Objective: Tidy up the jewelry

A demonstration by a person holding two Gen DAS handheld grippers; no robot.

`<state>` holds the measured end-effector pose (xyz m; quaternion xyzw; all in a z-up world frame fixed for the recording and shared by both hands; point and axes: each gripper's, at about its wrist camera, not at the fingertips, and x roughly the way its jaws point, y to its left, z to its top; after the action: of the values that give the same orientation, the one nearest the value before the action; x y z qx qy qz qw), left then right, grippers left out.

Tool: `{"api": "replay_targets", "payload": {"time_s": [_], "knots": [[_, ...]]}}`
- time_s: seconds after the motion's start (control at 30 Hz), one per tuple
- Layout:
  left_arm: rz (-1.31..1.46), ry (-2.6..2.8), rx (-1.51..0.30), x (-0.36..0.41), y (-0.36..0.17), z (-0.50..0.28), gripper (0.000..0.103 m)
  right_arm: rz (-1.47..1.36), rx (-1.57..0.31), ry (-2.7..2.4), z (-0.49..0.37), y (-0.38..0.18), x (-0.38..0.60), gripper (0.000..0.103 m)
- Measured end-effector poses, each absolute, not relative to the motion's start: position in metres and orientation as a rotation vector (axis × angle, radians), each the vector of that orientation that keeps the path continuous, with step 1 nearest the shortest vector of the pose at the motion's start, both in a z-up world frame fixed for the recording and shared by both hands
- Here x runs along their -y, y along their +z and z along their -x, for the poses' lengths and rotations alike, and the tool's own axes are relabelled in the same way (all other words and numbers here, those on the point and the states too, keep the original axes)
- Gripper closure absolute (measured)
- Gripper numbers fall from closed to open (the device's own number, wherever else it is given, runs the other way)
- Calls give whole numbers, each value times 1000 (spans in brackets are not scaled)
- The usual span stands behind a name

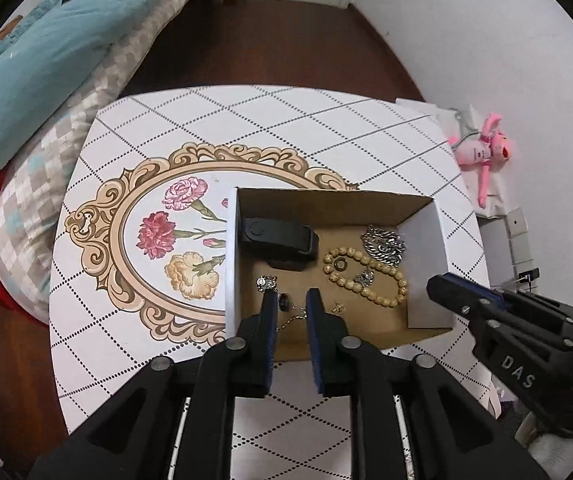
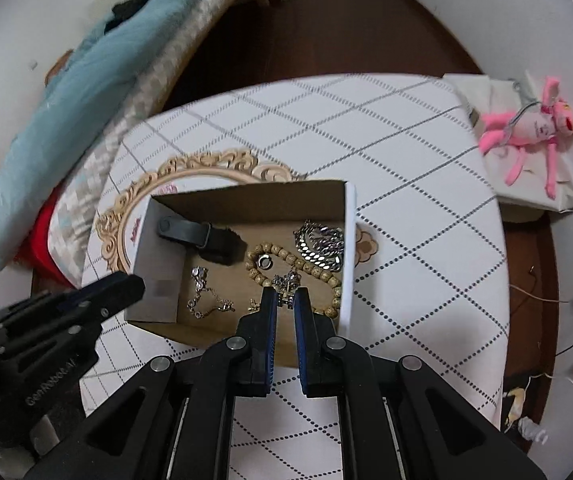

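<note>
An open cardboard box [image 1: 426, 240] [image 2: 348, 216] stands on the patterned table. It holds a black watch band [image 1: 278, 238] [image 2: 198, 236], a wooden bead bracelet [image 1: 366, 276] [image 2: 302, 270], a heavy silver chain [image 1: 382, 242] [image 2: 322, 244], a thin chain with a crystal pendant [image 1: 266, 283] [image 2: 206, 296] and small charms [image 2: 286, 280]. My left gripper [image 1: 291, 300] hovers open over the box's near left part, above the thin chain. My right gripper [image 2: 285, 298] is open with a narrow gap over the near right part, by the charms; it also shows in the left wrist view [image 1: 458, 292].
The table [image 1: 270, 128] has a floral oval print [image 1: 174, 248]. A bed with a blue quilt [image 1: 46, 56] lies to the left. A pink plush toy [image 1: 486, 156] [image 2: 526, 132] lies on a white box to the right. Cables [image 2: 566, 300] run along the floor at the right.
</note>
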<state>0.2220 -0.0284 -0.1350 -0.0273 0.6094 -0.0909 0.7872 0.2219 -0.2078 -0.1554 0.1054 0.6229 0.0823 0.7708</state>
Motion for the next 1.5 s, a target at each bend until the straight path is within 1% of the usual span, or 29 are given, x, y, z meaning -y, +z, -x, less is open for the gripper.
{"api": "replay_targets", "payload": {"time_s": [0.03,0.07,0.1,0.13,0.17,0.2,0.33,0.37,0.4,0.43,0.47,0.5,0.53,0.63,1.0,1.3,1.5], "knots": [[66,-191,-1316,27,-134,-224,87,-226,-1358,176,-224,-156,208,81],[71,-182,-1317,25,-133,-226,81,-230,-1356,177,-224,-155,209,73],[74,-175,-1311,23,-131,-228,70,-230,-1354,169,-224,-154,210,58],[76,-168,-1302,20,-129,-229,63,-230,-1352,166,-225,-153,211,50],[72,-154,-1293,19,-127,-229,46,-231,-1347,163,-224,-151,213,50],[66,-140,-1278,16,-124,-229,38,-229,-1344,157,-224,-149,214,50],[31,-87,-1254,11,-120,-230,36,-204,-1325,115,-220,-140,220,49],[29,-81,-1251,10,-120,-229,27,-185,-1318,98,-218,-139,221,46],[25,-71,-1242,9,-120,-228,16,-167,-1314,80,-217,-138,222,36],[15,-61,-1230,8,-120,-227,13,-132,-1309,46,-215,-137,223,20],[4,-54,-1221,8,-121,-225,9,-118,-1308,29,-213,-138,224,12],[-5,-52,-1218,8,-122,-224,2,-104,-1312,11,-212,-139,225,3],[-15,-49,-1216,8,-124,-222,0,-86,-1317,-6,-210,-141,226,1],[-44,-33,-1211,9,-130,-218,0,-19,-1318,-56,-205,-147,227,1],[-55,-26,-1210,14,-134,-205,0,-4,-1307,-86,-194,-148,229,0],[-45,-10,-1151,14,-98,-180,0,-13,-1218,-101,-168,-101,231,0],[-44,-20,-1087,14,-60,-148,0,-12,-1126,-110,-132,-51,231,0]]}}
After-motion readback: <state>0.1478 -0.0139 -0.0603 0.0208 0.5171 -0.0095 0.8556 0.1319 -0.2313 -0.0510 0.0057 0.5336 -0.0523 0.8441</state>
